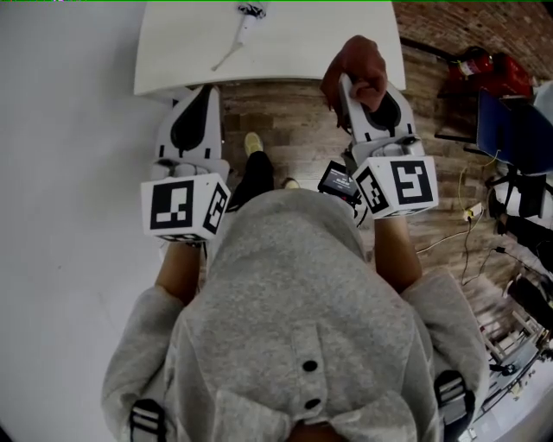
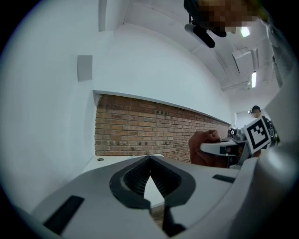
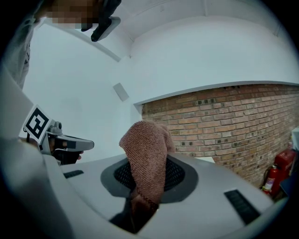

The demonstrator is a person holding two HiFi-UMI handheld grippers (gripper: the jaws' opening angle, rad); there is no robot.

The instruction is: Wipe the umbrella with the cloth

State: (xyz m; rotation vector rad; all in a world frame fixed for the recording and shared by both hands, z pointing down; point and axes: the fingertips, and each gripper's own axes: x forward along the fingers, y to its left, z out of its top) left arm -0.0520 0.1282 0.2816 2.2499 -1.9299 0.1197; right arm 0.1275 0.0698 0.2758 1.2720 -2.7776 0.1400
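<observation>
A brown cloth (image 1: pixel 357 59) is bunched between the jaws of my right gripper (image 1: pixel 366 90), which is shut on it. In the right gripper view the cloth (image 3: pixel 146 154) stands up from the jaws and droops over them. My left gripper (image 1: pixel 195 97) is shut with nothing in it; its ribbed pads (image 2: pixel 140 179) meet at their near end. Both grippers point at the near edge of a white table (image 1: pixel 311 52). On the table's far part lies a thin pale thing with a dark end (image 1: pixel 245 15); I cannot tell whether it is the umbrella.
A white wall (image 1: pixel 60 112) runs along the left, and a brick wall (image 2: pixel 135 126) stands behind the table. Wooden floor (image 1: pixel 285 129) shows under the grippers. A red fire extinguisher (image 1: pixel 492 67), a dark chair and cables crowd the right side.
</observation>
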